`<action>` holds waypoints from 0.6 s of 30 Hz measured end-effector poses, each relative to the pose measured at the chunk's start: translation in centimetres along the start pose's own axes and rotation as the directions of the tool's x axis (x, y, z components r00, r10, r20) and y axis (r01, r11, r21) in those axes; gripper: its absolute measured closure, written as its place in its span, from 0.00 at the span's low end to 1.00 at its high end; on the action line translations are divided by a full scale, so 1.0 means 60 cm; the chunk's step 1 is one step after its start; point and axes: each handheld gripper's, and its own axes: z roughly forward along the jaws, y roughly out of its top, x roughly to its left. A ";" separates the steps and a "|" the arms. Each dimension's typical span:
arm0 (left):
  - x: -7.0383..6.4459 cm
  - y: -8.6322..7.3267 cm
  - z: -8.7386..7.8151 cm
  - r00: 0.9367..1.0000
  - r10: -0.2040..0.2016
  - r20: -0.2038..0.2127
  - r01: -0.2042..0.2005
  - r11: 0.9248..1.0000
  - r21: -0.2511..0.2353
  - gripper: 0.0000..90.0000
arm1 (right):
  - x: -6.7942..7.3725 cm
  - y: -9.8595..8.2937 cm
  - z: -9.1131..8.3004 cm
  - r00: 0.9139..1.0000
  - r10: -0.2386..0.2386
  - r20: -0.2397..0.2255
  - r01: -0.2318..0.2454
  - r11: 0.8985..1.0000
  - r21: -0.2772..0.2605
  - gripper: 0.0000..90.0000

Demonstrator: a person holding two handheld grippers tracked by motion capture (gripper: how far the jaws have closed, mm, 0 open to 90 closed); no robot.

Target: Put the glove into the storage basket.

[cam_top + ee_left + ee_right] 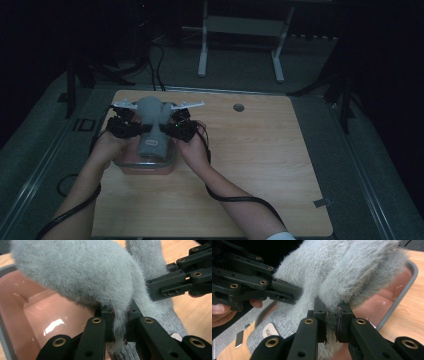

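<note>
Dim light covers the wooden table (260, 165), where left gripper (120, 326) and right gripper (332, 321), both clamped on a fuzzy grey sock (151, 125), hold it over the pink container (131, 167), probably lowering next.

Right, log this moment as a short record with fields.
item: fuzzy grey knitted garment, small label at its ribbed end
container: pink plastic tub with grey rim, under the garment
left tongs: shut on the garment's fuzzy fabric
right tongs: shut on the fuzzy fabric from the opposite side
surface: light wooden table
</note>
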 end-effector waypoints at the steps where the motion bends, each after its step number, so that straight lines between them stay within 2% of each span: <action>1: 0.003 -0.003 0.003 1.000 -0.006 -0.001 0.006 1.000 0.004 0.91 | -0.002 -0.001 0.006 1.000 0.005 0.001 -0.005 1.000 0.010 0.91; 4: 0.012 -0.008 0.010 1.000 -0.023 0.000 0.023 1.000 0.019 0.91 | -0.003 -0.004 0.017 1.000 0.014 0.006 -0.014 1.000 0.022 0.91; 6: 0.023 -0.017 0.022 0.999 -0.049 0.002 0.049 0.998 0.047 0.91 | -0.004 -0.008 0.035 1.000 0.019 0.016 -0.020 0.999 0.049 0.91; 7: 0.026 -0.019 0.027 0.999 -0.048 -0.004 0.048 0.997 0.057 0.91 | -0.005 -0.010 0.042 0.999 0.026 0.018 -0.027 0.998 0.063 0.91; 13: 0.037 -0.029 0.055 0.996 -0.082 -0.029 0.085 0.988 0.126 0.89 | -0.014 -0.018 0.077 0.998 0.043 0.045 -0.049 0.990 0.135 0.90; 18: 0.045 -0.034 0.073 0.994 -0.113 -0.014 0.114 0.978 0.176 0.87 | -0.016 -0.020 0.094 0.995 0.027 0.092 -0.045 0.980 0.194 0.88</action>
